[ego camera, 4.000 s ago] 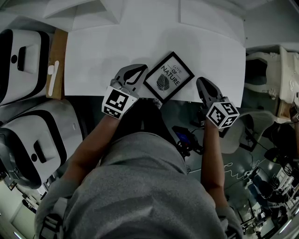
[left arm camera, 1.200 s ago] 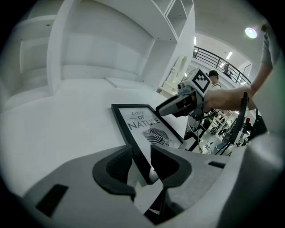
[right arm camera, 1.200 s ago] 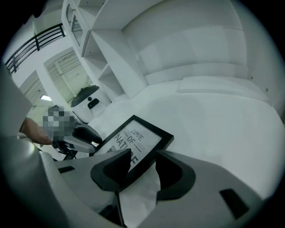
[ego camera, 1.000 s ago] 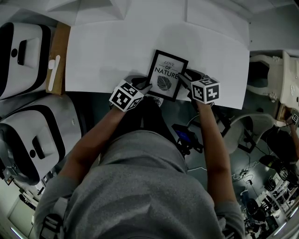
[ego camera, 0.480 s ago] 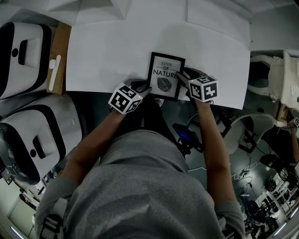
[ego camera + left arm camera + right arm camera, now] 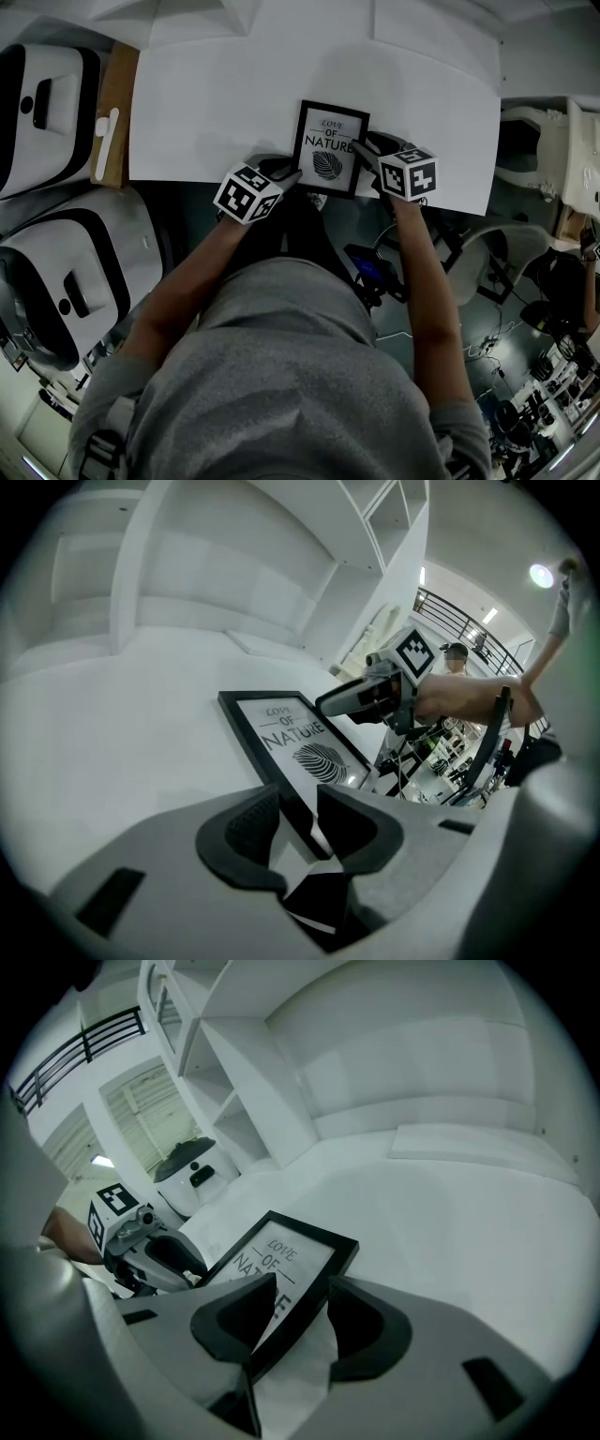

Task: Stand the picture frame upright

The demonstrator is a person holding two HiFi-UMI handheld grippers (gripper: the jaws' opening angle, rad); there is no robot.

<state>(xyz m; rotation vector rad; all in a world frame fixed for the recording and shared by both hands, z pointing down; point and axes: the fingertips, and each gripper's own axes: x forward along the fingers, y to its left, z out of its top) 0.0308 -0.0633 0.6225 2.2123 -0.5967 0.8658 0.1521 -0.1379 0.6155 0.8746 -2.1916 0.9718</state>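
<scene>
Left gripper (image 6: 295, 795) pinches picture frame (image 6: 295, 747) edge, unclear from head view.

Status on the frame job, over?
Both shut: left gripper, right gripper, on opposite sides of black picture frame. Frame face-up, not yet upright. Nothing blocking on white table.

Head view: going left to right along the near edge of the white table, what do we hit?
White-and-black rounded housing → brown wooden strip → left gripper → black-framed picture frame with a leaf print → right gripper. Both grippers' fingers sit at the frame's sides.
</scene>
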